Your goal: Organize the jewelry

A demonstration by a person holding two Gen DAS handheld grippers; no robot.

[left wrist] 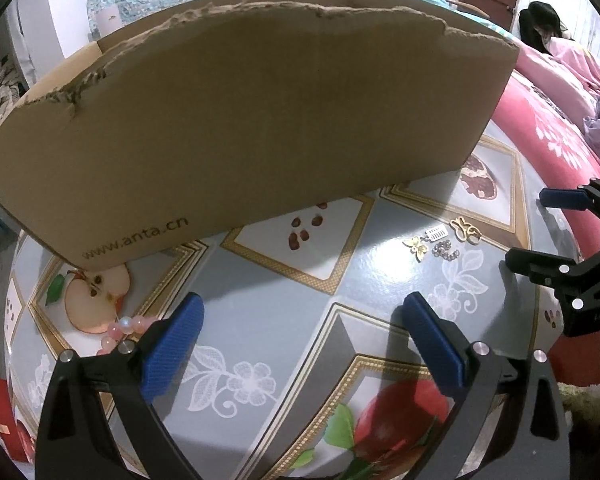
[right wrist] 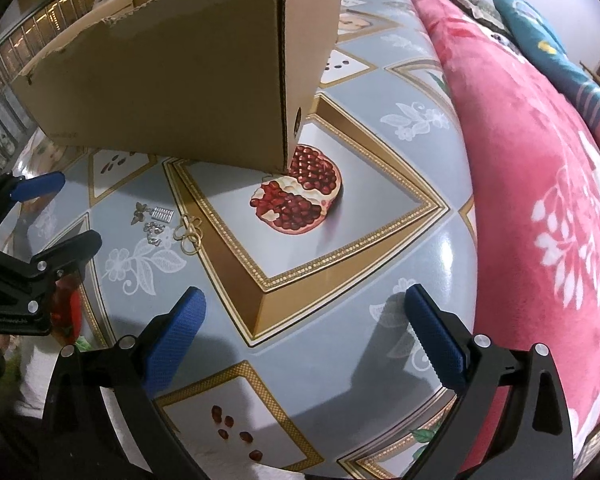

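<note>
Left wrist view, left to right. Pink bead bracelet (left wrist: pixel 126 330) sits at lower left, just beside our left gripper's (left wrist: pixel 300 340) left finger and partly hidden behind it, outside the jaws. Left jaws are spread wide, nothing between them, only bare tablecloth (left wrist: pixel 284 312). Cardboard box (left wrist: pixel 240 120) fills the upper half, open top, torn rim, standing on the table behind everything.

Right of centre: the small metal cluster. Gold butterfly charm (left wrist: pixel 417 249), small silver tag (left wrist: pixel 437 234), silver chain bit (left wrist: pixel 446 251), gold rings piece (left wrist: pixel 466 231). They lie close together in a rough row running left-right across the frame, above and right of the left jaws. Right gripper (left wrist: pixel 528 232) comes in from the right edge, also spread wide and empty, fingertips just right of the cluster.

Right wrist view: left gripper (right wrist: pixel 72 210) at the left edge, cluster just to its right: butterfly (right wrist: pixel 139 212), tag (right wrist: pixel 162 213), chain (right wrist: pixel 154 234), rings (right wrist: pixel 188 234). All of it is up and left of the right gripper's (right wrist: pixel 300 320) own gap, which sits over bare cloth. Box (right wrist: pixel 172 76) upper left, pink blanket (right wrist: pixel 540 200) down the right side.

Our read: the cluster lies between the two grippers, and which is nearer we can't call. The bracelet is plainly the left's. Pieces are tiny and flat, so expect a fiddly pinch.
</note>
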